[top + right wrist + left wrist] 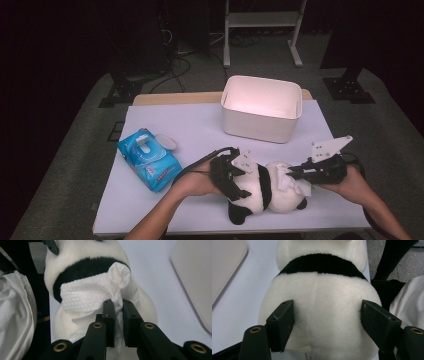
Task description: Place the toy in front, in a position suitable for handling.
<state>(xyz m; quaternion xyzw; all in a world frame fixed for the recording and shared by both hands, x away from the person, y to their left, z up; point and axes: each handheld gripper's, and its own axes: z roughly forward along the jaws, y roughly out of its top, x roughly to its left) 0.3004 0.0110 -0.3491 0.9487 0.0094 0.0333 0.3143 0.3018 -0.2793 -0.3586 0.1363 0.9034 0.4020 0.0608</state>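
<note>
A black-and-white plush panda point(265, 192) lies on the white table near the front edge. My left gripper point(235, 180) is shut on the panda point(322, 307), its two jaws pressing into the white body from either side. My right gripper point(295, 174) comes in from the right and is shut on a white wet wipe point(290, 182). In the right gripper view the wipe point(92, 292) is pinched between the jaws of that gripper point(118, 305) and lies spread over the panda point(85, 267), across its black band.
A blue pack of wet wipes point(148, 159) with its lid flipped open lies at the left. A white rectangular bin point(262, 107) stands at the back centre. A person's white sleeve point(15, 315) is close by the panda. The table's front edge runs just below the panda.
</note>
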